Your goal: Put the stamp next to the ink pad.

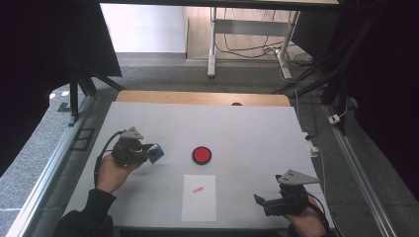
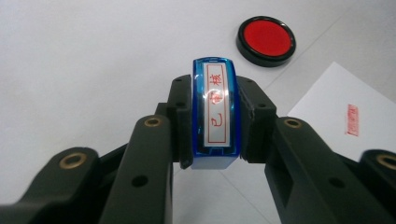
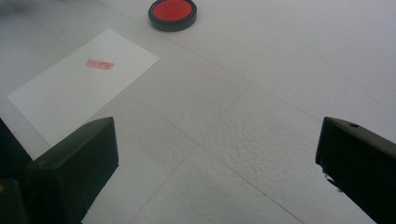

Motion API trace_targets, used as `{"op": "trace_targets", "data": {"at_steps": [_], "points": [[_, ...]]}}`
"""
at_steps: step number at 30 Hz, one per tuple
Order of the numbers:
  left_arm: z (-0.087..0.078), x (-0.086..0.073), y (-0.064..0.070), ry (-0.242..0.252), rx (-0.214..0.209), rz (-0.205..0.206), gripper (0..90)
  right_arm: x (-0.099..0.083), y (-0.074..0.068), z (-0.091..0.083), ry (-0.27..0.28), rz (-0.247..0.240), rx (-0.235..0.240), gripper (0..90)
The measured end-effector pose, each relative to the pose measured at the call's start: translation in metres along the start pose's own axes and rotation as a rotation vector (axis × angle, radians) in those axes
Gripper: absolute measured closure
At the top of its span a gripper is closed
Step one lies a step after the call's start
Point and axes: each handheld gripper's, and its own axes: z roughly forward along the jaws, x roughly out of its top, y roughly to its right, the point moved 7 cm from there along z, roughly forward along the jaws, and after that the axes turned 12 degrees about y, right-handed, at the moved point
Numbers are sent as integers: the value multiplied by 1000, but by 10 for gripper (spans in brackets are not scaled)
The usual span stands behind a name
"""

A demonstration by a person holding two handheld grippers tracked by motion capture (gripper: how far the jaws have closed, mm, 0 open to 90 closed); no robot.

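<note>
The left gripper point(image 2: 212, 135) is clamping a blue stamp point(image 2: 214, 114) and holding it above the table point(image 1: 148, 123), left of the red ink pad point(image 1: 201, 154). Its label is showing red Chinese characters, too small to read surely. The paper point(image 1: 199, 205) is already bearing one red imprint point(image 1: 198, 189), illegible here, so stamping looks done and setting the stamp down is probably remaining. The right gripper point(image 3: 217, 154) is resting with jaws spread, holding nothing.

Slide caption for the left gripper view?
Left gripper clamps a blue stamp; red ink pad and stamped paper lie beyond.
</note>
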Motion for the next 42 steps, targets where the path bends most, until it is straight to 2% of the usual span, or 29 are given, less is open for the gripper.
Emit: {"op": "trace_targets", "data": {"at_steps": [3,6,17,24,32,36,42], "points": [[1,-1,-3,-1,20,7,695,-1,2,-2,3,9,-7,0],[2,-3,-7,1,31,-3,695,-1,3,-4,4,17,-9,0],[12,-17,-23,-33,91,-11,695,-2,3,-4,-11,2,-10,0],[20,-21,-23,-53,94,-3,695,-3,3,-4,-18,3,-8,0],[27,-27,-23,-77,83,-16,694,-3,2,-3,-23,-4,-7,0],[30,-29,-21,-99,74,-1,691,-3,1,-3,-23,-6,-1,0],[31,-30,-20,-98,61,-15,646,-4,1,-3,-33,-15,-1,0]]}}
